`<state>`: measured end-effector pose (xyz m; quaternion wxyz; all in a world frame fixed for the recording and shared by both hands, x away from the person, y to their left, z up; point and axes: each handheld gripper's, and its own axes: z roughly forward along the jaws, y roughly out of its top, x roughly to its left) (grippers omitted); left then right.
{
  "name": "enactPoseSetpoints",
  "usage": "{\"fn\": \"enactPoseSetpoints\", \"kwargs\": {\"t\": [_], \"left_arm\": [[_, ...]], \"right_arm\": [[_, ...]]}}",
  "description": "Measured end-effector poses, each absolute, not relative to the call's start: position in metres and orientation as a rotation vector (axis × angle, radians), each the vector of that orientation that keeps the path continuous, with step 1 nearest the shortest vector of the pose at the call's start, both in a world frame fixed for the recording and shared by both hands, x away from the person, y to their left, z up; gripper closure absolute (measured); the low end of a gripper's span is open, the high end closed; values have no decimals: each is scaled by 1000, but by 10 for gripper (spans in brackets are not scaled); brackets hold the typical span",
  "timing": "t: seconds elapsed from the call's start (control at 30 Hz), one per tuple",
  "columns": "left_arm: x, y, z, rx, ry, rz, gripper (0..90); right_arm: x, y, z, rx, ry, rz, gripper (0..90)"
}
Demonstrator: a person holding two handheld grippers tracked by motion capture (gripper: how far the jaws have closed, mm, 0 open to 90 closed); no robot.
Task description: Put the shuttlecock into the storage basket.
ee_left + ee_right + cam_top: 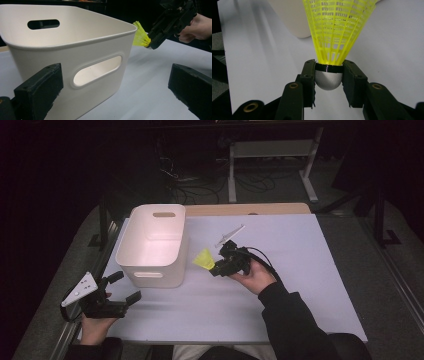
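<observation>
Right hand-held gripper (pixel 216 268) found clamped on yellow shuttlecock (pixel 204 259) by its silver cork base, jaws pressed against both sides, skirt pointing away. Shuttlecock held clear of the bench (pixel 300 270), just beside the near right corner of the white bin (pixel 150 251), below rim level. Left hand-held gripper (pixel 125 290) noted near the bin's front wall, jaws wide apart, gripping nothing.

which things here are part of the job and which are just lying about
In the job:
- yellow shuttlecock, clamped at its silver head
- right gripper, shut on it
- white bin, beside the shuttlecock

Lying about:
- left gripper, fingers open, holding nothing, near the bin's handle slot
- small white stick-like item on the table behind the right gripper
</observation>
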<state>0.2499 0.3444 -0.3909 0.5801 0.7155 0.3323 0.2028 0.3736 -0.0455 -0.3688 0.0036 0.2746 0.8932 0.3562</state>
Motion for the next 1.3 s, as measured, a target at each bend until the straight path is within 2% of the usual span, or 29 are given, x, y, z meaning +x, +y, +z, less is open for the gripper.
{"fn": "enactPoseSetpoints", "kwargs": {"t": [1.3], "left_arm": [[250,344,-391,1671,778,472,0]], "right_arm": [[381,-39,-302,747,2756,1156,629]]}}
